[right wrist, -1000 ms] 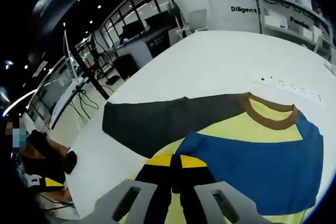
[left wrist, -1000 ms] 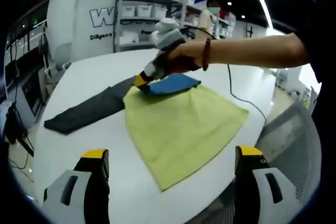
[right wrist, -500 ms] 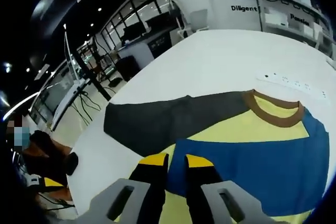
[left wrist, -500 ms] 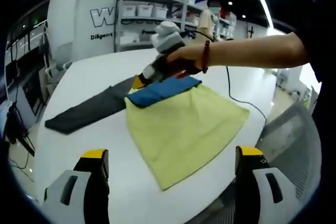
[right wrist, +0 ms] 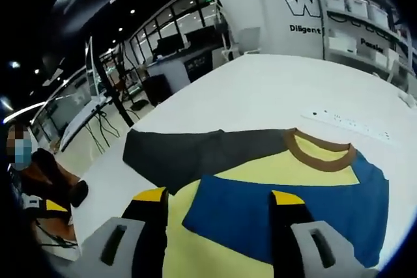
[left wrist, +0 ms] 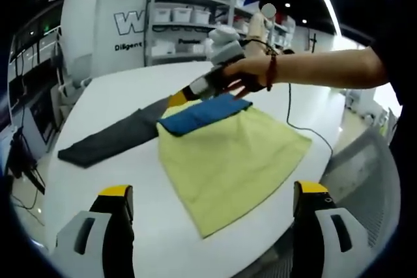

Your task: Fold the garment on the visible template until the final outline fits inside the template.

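Blue sleeve (right wrist: 287, 209) was folded over the shirt (left wrist: 228, 161), grey sleeve (right wrist: 195, 154) still spread on surface (left wrist: 111, 102); both grippers' fingers (right wrist: 151, 226) wide open, empty.

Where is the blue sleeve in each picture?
Left gripper view: the blue sleeve lies folded across the far end of the yellow shirt, just below the right gripper.
Right gripper view: the blue sleeve lies low and to the right, past the right gripper's open fingers.
Shared landmark: the dark grey sleeve, stretched out flat on the white table.
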Demonstrator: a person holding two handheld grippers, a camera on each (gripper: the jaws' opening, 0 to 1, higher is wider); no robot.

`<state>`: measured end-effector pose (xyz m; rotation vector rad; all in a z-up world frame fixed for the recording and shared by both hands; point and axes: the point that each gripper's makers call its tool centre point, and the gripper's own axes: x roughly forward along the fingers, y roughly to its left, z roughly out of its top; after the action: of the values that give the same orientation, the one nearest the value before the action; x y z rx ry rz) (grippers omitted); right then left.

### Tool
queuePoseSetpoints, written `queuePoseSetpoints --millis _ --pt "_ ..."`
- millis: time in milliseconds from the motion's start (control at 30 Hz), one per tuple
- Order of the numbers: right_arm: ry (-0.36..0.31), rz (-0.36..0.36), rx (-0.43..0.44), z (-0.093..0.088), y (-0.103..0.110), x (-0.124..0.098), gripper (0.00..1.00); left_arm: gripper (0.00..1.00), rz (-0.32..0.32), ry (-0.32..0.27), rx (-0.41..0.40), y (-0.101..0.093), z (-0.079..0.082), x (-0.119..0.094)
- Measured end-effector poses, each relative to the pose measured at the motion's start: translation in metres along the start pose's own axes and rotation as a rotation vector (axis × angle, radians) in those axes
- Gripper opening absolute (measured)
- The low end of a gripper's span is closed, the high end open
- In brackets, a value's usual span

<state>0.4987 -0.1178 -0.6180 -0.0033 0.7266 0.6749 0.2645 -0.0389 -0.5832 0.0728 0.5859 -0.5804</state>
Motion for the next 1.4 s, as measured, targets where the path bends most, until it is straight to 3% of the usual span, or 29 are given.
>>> queuePoseSetpoints --millis 200,467,833,1400 --pt "-0.028 -0.038 -0.01 0.003 -0.018 -0.013 0.82 0.99 0.007 -0.004 0.004 0.001 0.002 0.0" --pt "-0.034 -0.092 -0.015 0.0 -0.043 -0.035 0.95 0.99 0.017 -0.012 0.009 0.003 0.005 0.0" --pt "-0.043 -0.149 0.024 -0.012 -0.077 -0.062 0.97 0.99 0.021 0.0 0.011 0.005 0.003 0.002" --pt "-0.006 -0.245 0.082 -0.048 -0.131 -0.096 0.92 0.99 0.015 0.003 0.01 0.004 0.002 0.003"
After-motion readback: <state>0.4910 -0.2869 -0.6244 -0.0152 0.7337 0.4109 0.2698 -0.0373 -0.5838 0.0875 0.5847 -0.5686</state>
